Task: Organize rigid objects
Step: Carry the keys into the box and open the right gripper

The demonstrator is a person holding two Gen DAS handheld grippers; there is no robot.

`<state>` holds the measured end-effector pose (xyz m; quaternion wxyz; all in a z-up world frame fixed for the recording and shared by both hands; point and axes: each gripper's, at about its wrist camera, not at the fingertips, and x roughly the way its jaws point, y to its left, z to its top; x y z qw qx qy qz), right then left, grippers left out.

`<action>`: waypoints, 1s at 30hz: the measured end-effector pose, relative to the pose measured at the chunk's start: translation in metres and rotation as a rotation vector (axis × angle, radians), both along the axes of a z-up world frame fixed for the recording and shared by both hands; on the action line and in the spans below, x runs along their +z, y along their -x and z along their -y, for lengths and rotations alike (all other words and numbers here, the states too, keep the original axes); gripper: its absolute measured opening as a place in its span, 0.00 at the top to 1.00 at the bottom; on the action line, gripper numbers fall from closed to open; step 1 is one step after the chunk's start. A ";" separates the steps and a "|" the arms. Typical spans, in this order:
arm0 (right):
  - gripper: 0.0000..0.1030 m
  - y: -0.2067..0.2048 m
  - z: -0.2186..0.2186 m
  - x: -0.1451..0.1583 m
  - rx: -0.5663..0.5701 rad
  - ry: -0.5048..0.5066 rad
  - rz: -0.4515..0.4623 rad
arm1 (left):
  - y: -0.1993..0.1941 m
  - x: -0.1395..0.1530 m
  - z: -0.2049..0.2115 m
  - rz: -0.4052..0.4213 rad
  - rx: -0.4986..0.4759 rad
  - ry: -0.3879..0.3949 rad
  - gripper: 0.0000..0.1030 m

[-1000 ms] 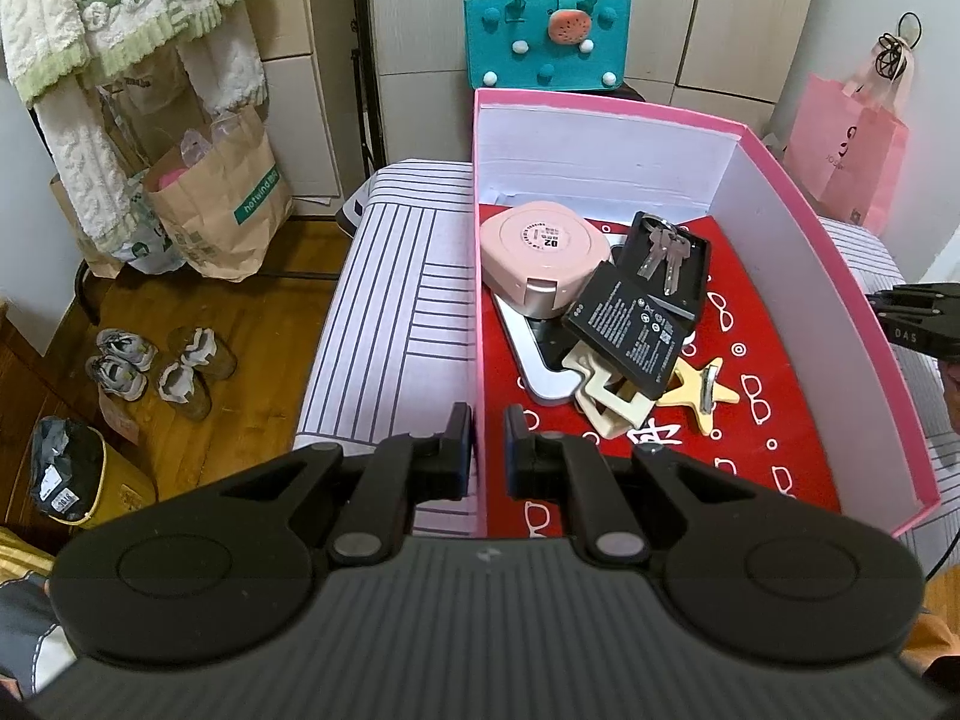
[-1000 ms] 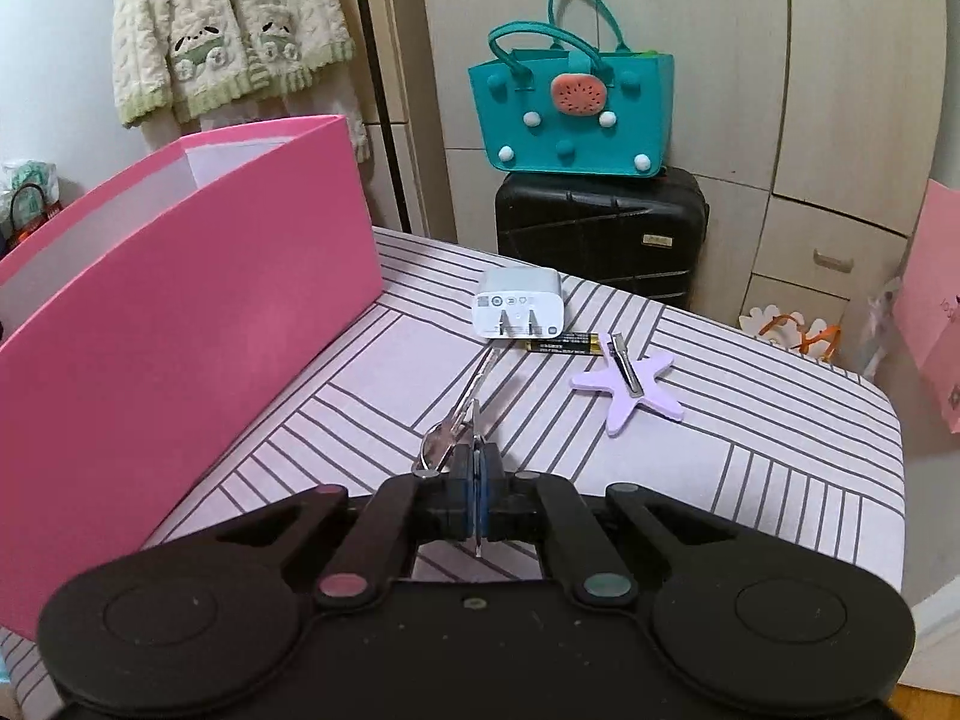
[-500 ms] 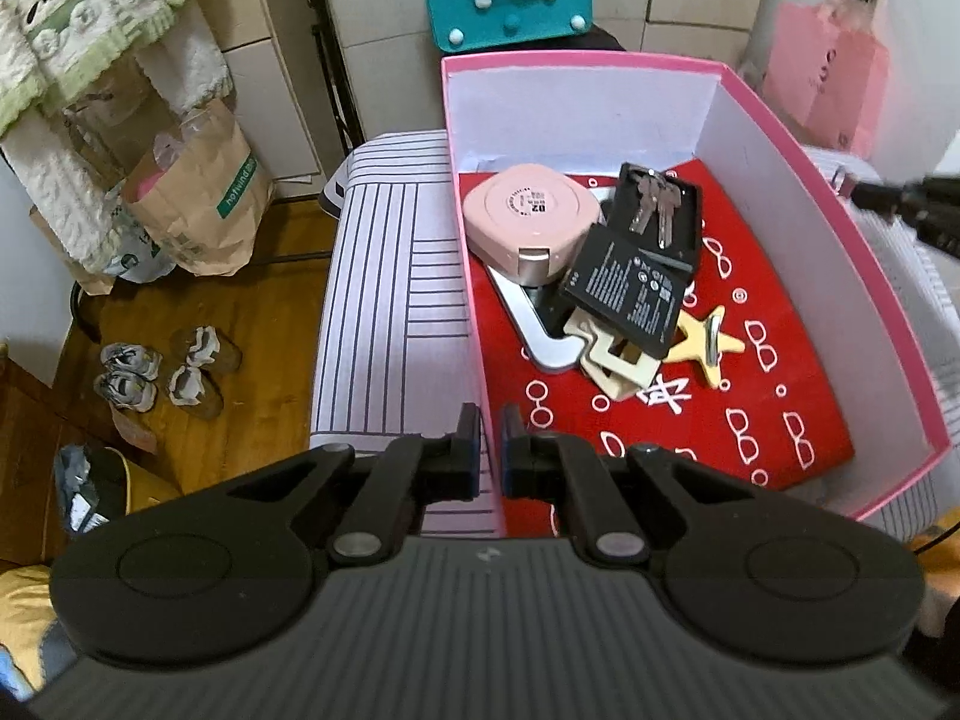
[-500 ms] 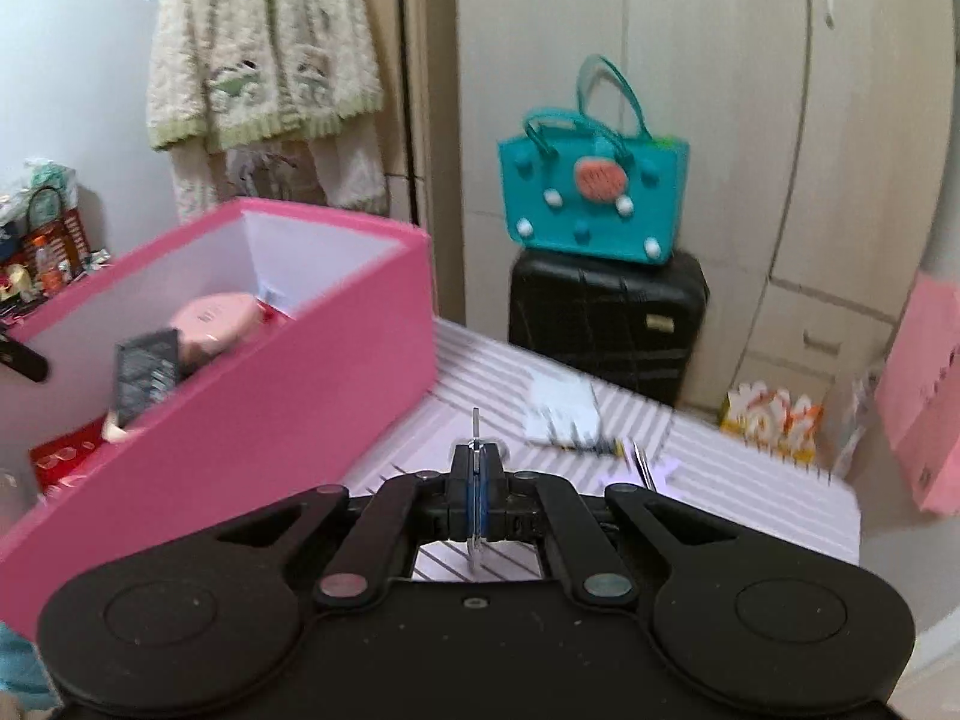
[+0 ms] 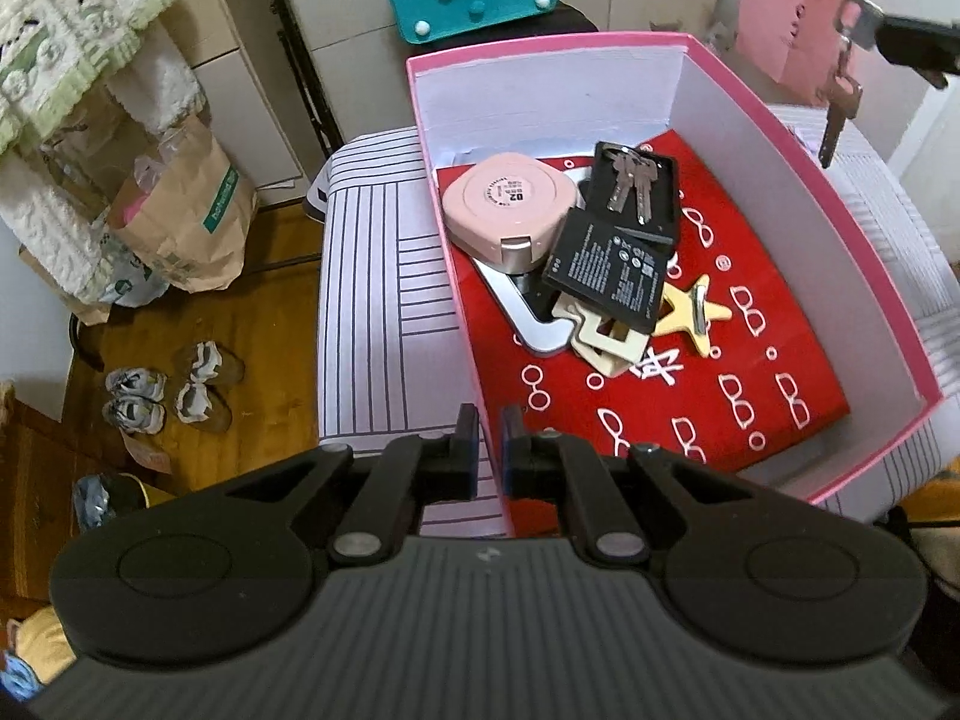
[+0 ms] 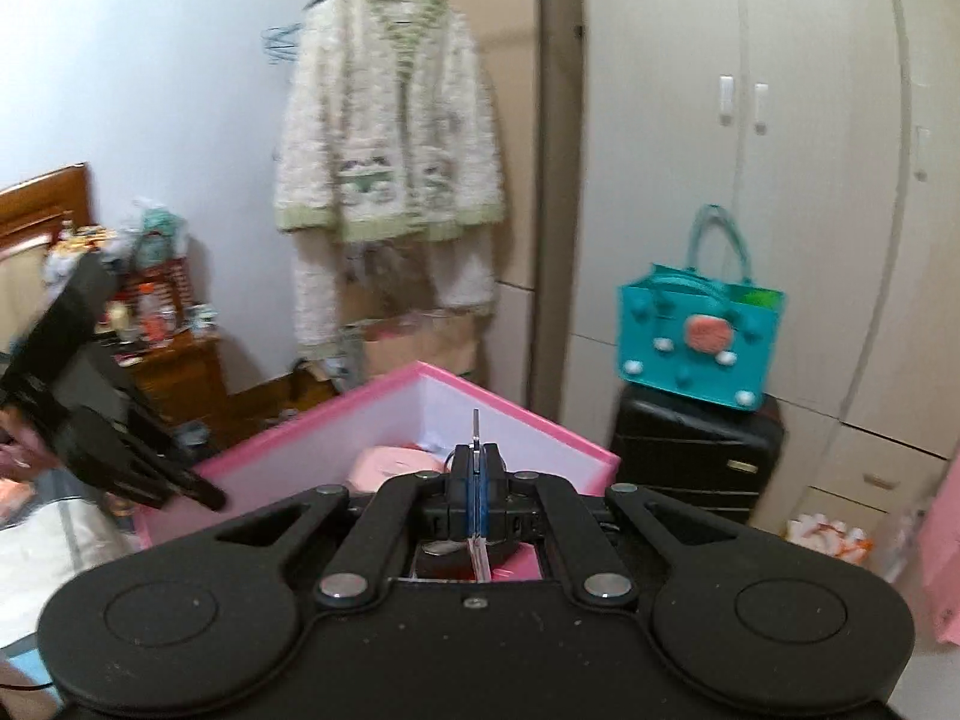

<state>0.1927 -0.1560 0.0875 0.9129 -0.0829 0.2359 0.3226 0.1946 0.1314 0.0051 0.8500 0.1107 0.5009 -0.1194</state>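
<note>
A pink box [image 5: 798,138] with a red floor sits on the striped table [image 5: 378,276]. It holds a pink round case [image 5: 510,204], a black battery [image 5: 606,264], a key set on a black card [image 5: 630,180] and a yellow star clip [image 5: 696,312]. My left gripper [image 5: 489,426] straddles the box's near left wall with a narrow gap between its fingers; whether it grips the wall is unclear. My right gripper [image 6: 476,468] is shut on a bunch of keys [image 5: 837,102], held above the box's far right corner [image 6: 576,450].
A teal bag [image 6: 696,336] stands on a black suitcase [image 6: 690,456] behind the table. A pink bag [image 5: 780,30] is at the back right. A paper bag [image 5: 186,222] and shoes [image 5: 174,390] lie on the wooden floor to the left.
My right gripper has lifted the keys off the table and carried them up over the box's right side. My left gripper stays at the box's near left wall, and its view has risen.
</note>
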 end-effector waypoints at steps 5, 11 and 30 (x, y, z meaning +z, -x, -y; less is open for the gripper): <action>0.97 -0.001 -0.029 -0.001 0.105 -0.039 -0.105 | -0.005 0.003 0.002 -0.035 -0.043 -0.025 0.93; 0.97 -0.007 -0.060 -0.030 0.209 -0.090 -0.284 | -0.005 0.003 0.004 -0.041 -0.065 -0.035 0.93; 0.88 -0.015 -0.043 -0.058 0.180 -0.096 -0.449 | 0.004 0.001 -0.001 0.020 -0.042 -0.012 0.93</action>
